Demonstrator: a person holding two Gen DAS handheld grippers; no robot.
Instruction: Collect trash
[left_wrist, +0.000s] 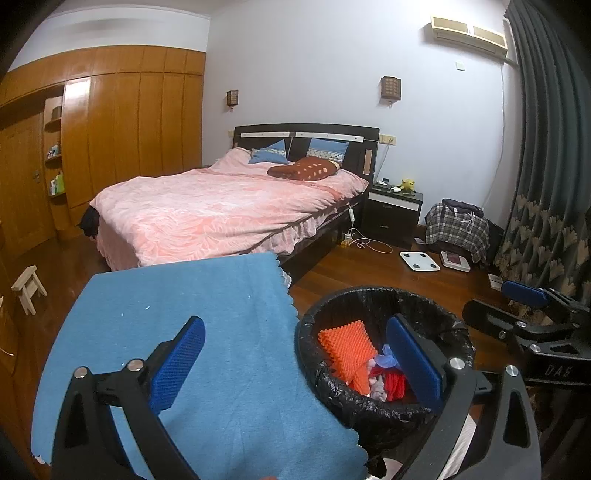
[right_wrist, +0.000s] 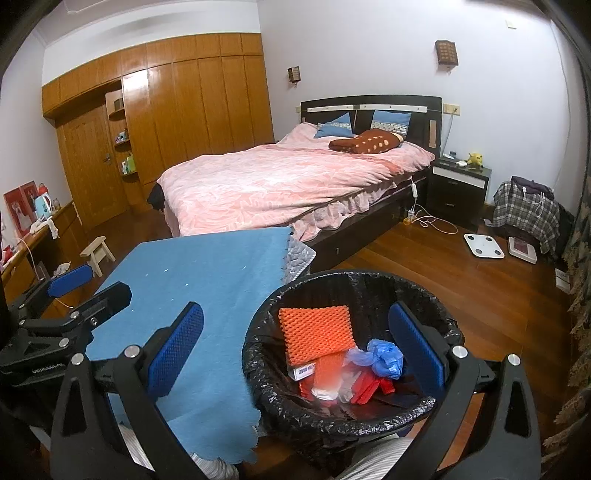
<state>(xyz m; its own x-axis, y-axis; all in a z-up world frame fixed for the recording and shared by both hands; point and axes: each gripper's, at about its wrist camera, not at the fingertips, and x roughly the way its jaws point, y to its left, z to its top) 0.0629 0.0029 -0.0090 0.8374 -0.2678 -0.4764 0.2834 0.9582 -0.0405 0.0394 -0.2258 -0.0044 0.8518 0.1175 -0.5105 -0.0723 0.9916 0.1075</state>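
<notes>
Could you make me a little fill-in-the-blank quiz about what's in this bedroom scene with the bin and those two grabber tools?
1. The trash bin is lined with a ____ plastic bag.
2. The ridged foam sheet inside the bin is ____ in colour.
3. The cloth beside the bin is ____.
4. Both the left gripper and right gripper have their jaws ____.

Missing words: black; orange; blue; open

Your bin (right_wrist: 343, 413) mouth is open from above, orange foam sheet (right_wrist: 314, 332) leaning on its far wall | blue cloth (right_wrist: 192, 295) on the table (right_wrist: 301, 254) bare, free to sweep | left hand-held gripper (right_wrist: 70, 280) stands at the cloth's left edge | floor (right_wrist: 443, 269) right of bin open up to the scale (right_wrist: 484, 245)
</notes>
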